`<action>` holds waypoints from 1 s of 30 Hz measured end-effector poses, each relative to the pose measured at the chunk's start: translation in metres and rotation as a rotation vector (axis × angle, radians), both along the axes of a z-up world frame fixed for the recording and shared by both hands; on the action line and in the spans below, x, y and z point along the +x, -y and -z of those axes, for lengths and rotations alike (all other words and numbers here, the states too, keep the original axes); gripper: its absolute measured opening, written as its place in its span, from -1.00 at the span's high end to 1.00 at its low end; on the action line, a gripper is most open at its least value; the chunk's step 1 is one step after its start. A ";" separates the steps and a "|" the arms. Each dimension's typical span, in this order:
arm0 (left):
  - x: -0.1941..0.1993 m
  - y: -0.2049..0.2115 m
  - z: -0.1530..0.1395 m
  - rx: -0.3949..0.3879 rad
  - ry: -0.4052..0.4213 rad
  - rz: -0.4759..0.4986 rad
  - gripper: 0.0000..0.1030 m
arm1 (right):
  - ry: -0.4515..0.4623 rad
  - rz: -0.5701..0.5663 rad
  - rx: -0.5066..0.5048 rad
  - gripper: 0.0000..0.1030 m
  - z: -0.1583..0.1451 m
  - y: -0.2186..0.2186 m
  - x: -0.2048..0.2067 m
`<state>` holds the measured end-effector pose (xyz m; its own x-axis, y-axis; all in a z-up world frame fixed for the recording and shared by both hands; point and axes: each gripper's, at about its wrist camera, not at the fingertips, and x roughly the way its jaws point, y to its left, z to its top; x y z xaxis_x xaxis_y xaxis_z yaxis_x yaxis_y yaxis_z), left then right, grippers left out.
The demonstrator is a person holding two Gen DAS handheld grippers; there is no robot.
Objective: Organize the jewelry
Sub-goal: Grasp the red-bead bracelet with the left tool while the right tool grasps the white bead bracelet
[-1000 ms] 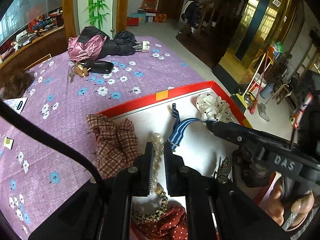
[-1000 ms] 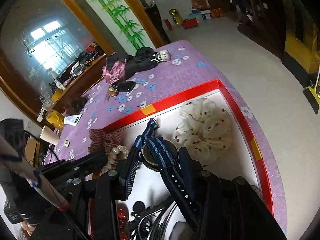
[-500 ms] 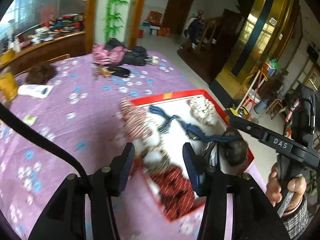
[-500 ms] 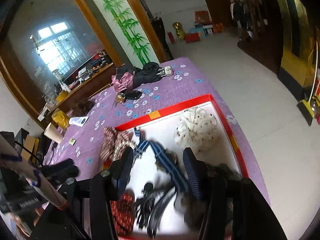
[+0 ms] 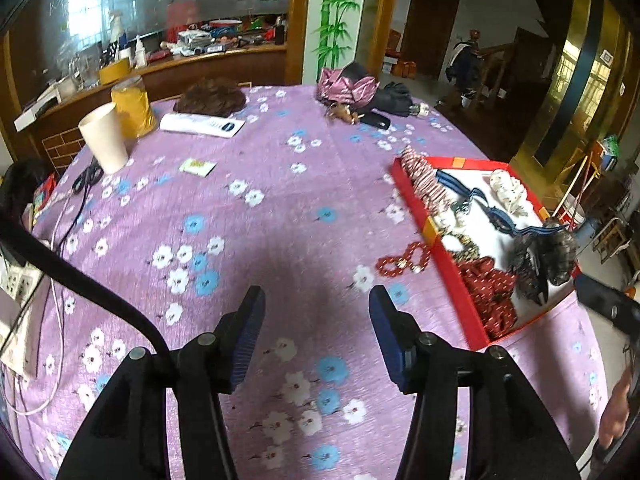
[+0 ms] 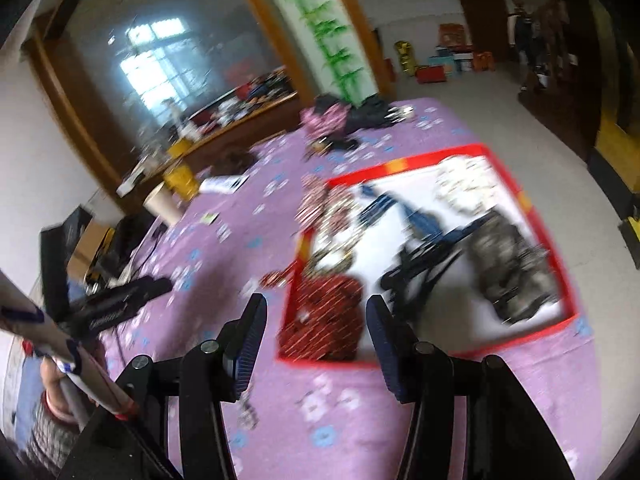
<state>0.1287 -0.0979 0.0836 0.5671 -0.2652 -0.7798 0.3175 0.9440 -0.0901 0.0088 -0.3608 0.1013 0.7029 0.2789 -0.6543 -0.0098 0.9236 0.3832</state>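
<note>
A red-rimmed white tray point(image 5: 416, 204) point(image 6: 528, 204) on the purple flowered cloth holds a plaid scrunchie point(image 5: 420, 178), a blue striped strap point(image 5: 476, 196), a white scrunchie point(image 5: 508, 194), a red dotted scrunchie point(image 5: 492, 288) point(image 6: 328, 312), a grey furry piece point(image 5: 556, 248) and dark clips. A red bead bracelet point(image 5: 404, 258) lies on the cloth just left of the tray. My left gripper point(image 5: 316, 320) is open and empty, over bare cloth left of the tray. My right gripper point(image 6: 316, 328) is open and empty, above the tray's near corner; its view is blurred.
At the table's far side stand a cream cup point(image 5: 105, 138), a yellow jar point(image 5: 134, 106), a leaflet point(image 5: 202, 124), a brown wig point(image 5: 212, 100) and folded umbrellas point(image 5: 360, 90). Cables and a power strip point(image 5: 16, 280) lie at the left edge. The floor drops off right of the tray.
Both grippers opened, let go of the beads and the strap, and pulled back away from the tray. The left one has swung left over bare cloth.
</note>
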 end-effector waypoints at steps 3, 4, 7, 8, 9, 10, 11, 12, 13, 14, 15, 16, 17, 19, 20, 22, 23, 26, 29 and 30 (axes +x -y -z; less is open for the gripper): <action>0.002 0.003 0.011 0.008 -0.009 0.017 -0.01 | -0.012 -0.053 -0.027 -0.08 0.012 -0.028 0.001; 0.005 0.006 0.015 0.010 -0.015 0.029 -0.01 | -0.019 -0.072 -0.033 -0.08 0.016 -0.035 0.001; 0.014 0.022 0.026 0.009 -0.031 0.064 -0.01 | -0.045 -0.131 -0.046 -0.08 0.034 -0.056 0.001; 0.017 0.028 0.029 0.010 -0.033 0.075 -0.01 | -0.052 -0.145 -0.045 -0.08 0.039 -0.060 0.002; 0.020 0.035 0.033 0.014 -0.034 0.089 -0.01 | -0.060 -0.162 -0.040 -0.08 0.044 -0.065 0.003; 0.024 0.042 0.036 0.020 -0.035 0.102 -0.01 | -0.068 -0.176 -0.036 -0.08 0.050 -0.070 0.004; 0.028 0.049 0.040 0.025 -0.036 0.116 -0.01 | -0.073 -0.187 -0.033 -0.08 0.054 -0.072 0.003; 0.031 0.054 0.042 0.027 -0.037 0.127 -0.01 | -0.078 -0.197 -0.033 -0.08 0.057 -0.075 0.004; 0.034 0.060 0.044 0.031 -0.037 0.140 -0.01 | -0.084 -0.209 -0.035 -0.08 0.061 -0.077 0.005; 0.037 0.067 0.046 0.039 -0.035 0.152 -0.01 | -0.087 -0.218 -0.036 -0.08 0.063 -0.079 0.006; 0.040 0.073 0.049 0.049 -0.031 0.161 -0.01 | -0.089 -0.230 -0.038 -0.08 0.066 -0.082 0.008; 0.042 0.077 0.051 0.057 -0.027 0.168 -0.01 | -0.091 -0.239 -0.042 -0.08 0.068 -0.085 0.009; 0.045 0.082 0.053 0.061 -0.024 0.174 -0.01 | -0.091 -0.244 -0.045 -0.08 0.069 -0.086 0.009; 0.049 0.087 0.056 0.062 -0.025 0.182 -0.01 | -0.090 -0.261 -0.056 -0.08 0.073 -0.090 0.011; 0.052 0.089 0.059 0.060 -0.028 0.185 -0.01 | -0.091 -0.268 -0.062 -0.08 0.074 -0.092 0.011; 0.056 0.092 0.063 0.052 -0.033 0.184 -0.01 | -0.091 -0.283 -0.085 -0.08 0.077 -0.097 0.012; 0.059 0.093 0.065 0.048 -0.039 0.182 -0.01 | -0.088 -0.286 -0.094 -0.08 0.078 -0.098 0.011; 0.064 0.095 0.071 0.037 -0.055 0.181 -0.01 | -0.074 -0.299 -0.135 -0.08 0.079 -0.106 0.009; 0.067 0.096 0.073 0.019 -0.062 0.182 -0.02 | -0.067 -0.317 -0.160 -0.08 0.079 -0.112 0.007; 0.067 0.098 0.073 0.019 -0.063 0.181 -0.02 | -0.068 -0.322 -0.166 -0.08 0.080 -0.113 0.007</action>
<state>0.1959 -0.1958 0.0106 0.4613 -0.3436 -0.8180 0.4767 0.8736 -0.0981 0.0158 -0.2478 0.0210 0.5497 0.3650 -0.7514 -0.2895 0.9270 0.2384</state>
